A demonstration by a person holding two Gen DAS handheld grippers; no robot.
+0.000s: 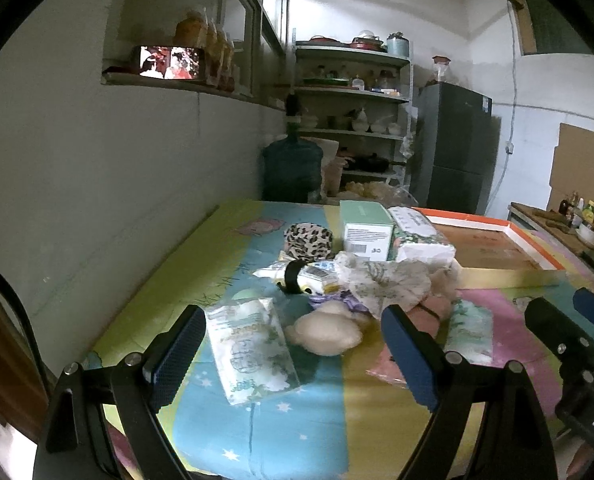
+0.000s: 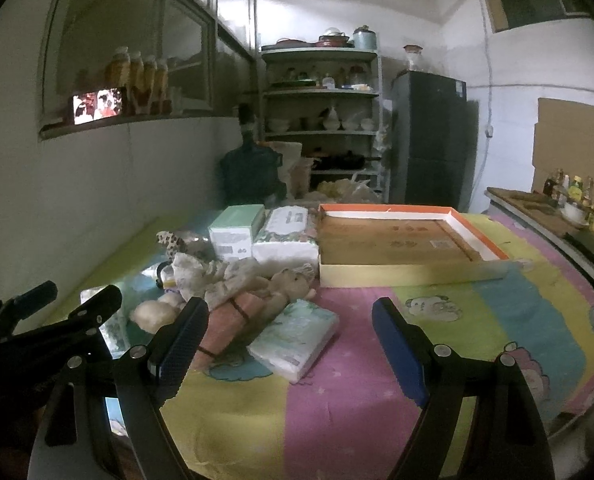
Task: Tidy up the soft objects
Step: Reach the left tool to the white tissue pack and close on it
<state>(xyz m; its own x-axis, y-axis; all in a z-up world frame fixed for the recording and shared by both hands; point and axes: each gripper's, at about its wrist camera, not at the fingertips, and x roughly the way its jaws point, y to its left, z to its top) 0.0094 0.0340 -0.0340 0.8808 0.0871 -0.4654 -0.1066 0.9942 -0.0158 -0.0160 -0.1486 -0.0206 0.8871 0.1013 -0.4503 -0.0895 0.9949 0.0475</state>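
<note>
Pastel stripes of blue, yellow and pink cover the cartoon-printed play mat (image 1: 321, 412) on which everything lies. From the left wrist camera, the left gripper (image 1: 293, 356) hangs above the mat with its blue-padded fingers (image 1: 177, 354) spread wide and nothing between them. Just beyond lie a white printed tissue pack (image 1: 251, 354) and a cream fluffy plush toy (image 1: 325, 330), side by side. Behind them sits a heap: a crumpled floral cloth (image 1: 385, 280), a leopard-print fabric roll (image 1: 309, 240), a pale green cardboard box (image 1: 367, 226) and a soft pack of tissues in floral wrap (image 1: 421, 240).

From the right wrist camera, the right gripper (image 2: 291, 344) is likewise spread apart and empty over the pink stripe. A mint-and-white tissue pack (image 2: 295, 338) lies between and beyond its fingers, touching a pink rolled towel bound with a dark band (image 2: 237, 318), with a beige teddy bear (image 2: 289, 286) resting against it. An orange-rimmed shallow cardboard tray (image 2: 401, 240) sits farther back, beside the heap.
</note>
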